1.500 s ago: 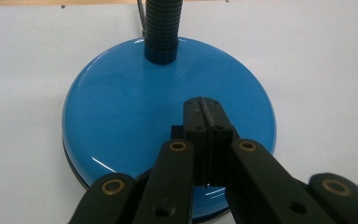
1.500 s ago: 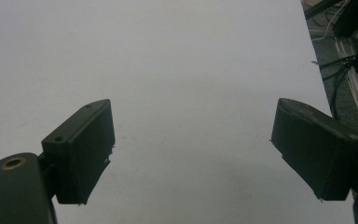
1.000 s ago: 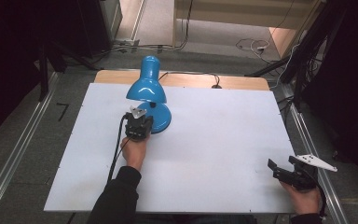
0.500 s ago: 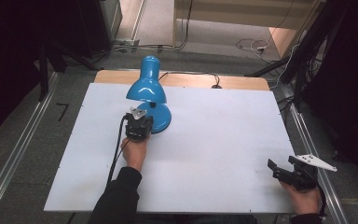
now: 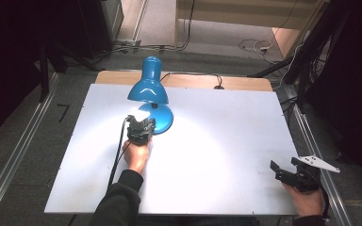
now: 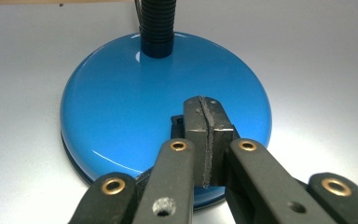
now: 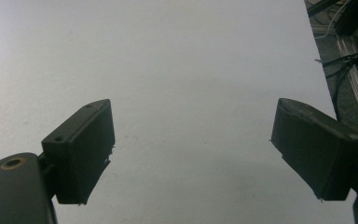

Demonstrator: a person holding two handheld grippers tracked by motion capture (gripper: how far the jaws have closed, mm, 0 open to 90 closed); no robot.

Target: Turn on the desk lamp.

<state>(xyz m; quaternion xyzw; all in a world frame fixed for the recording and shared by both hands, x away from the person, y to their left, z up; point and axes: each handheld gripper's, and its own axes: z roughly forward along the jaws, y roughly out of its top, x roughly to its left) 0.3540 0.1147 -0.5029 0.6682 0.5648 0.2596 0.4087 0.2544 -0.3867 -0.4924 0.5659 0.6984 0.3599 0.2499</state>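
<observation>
Lamp [image 5: 149, 89] lit, blue base [image 6: 163, 107] on tabletop [image 5: 226, 141] | left gripper [image 6: 208, 112] closed empty, tips on base switch | right gripper [image 7: 191, 154] wide open, empty, well apart

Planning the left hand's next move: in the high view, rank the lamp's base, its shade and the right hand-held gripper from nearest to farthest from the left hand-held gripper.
1. Lamp base: right at the tips of the left hand-held gripper, just to their right.
2. Lamp shade: above the base, toward the table's far edge.
3. Right hand-held gripper: farthest, at the table's near right corner.
</observation>
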